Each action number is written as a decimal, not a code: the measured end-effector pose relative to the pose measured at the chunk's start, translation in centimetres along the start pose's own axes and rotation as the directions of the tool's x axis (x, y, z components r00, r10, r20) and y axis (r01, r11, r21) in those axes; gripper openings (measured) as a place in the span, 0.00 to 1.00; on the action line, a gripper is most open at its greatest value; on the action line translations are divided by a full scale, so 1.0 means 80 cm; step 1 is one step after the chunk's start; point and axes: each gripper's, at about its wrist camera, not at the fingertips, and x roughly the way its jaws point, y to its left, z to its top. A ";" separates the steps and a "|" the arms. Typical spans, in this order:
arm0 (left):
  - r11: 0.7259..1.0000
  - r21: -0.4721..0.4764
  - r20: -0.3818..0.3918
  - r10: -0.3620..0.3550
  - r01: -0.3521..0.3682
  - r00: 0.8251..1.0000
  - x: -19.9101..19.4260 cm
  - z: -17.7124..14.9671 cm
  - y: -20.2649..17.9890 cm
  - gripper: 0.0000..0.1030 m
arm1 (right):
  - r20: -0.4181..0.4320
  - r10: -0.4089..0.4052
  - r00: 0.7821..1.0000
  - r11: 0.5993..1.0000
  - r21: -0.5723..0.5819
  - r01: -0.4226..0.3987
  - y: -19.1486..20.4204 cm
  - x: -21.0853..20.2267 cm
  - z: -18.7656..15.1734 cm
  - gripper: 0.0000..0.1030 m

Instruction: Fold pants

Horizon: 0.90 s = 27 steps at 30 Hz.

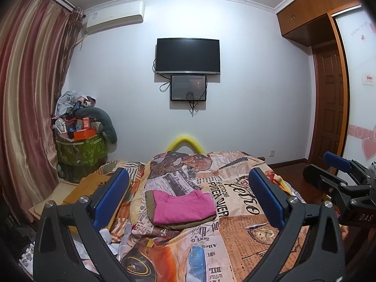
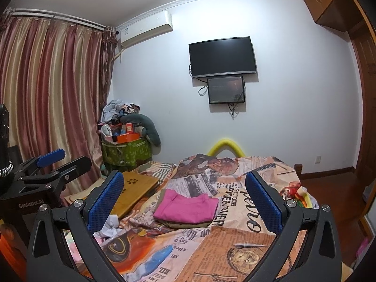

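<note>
Pink pants (image 1: 183,208) lie folded atop an olive garment (image 1: 150,202)

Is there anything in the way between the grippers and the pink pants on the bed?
Nothing visible is. The pink pants lie folded on an olive garment on the printed bedspread. Only bare bedspread shows between them and the open left gripper and open right gripper. The wooden board sits off to the left.
</note>
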 end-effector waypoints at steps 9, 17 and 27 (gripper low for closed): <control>1.000 0.014 -0.012 -0.018 0.018 1.000 0.003 -0.001 -0.005 1.00 | -0.002 -0.005 1.000 1.000 0.002 0.005 0.000 -0.002 -0.001 1.00; 0.999 0.024 -0.014 -0.025 0.025 1.000 0.005 -0.001 -0.009 1.00 | -0.003 -0.005 1.000 1.000 0.004 0.005 -0.001 -0.003 -0.001 1.00; 0.999 0.022 -0.033 -0.046 0.047 0.998 0.009 -0.002 -0.008 1.00 | -0.001 -0.013 1.000 1.000 0.012 0.013 -0.002 -0.004 0.001 1.00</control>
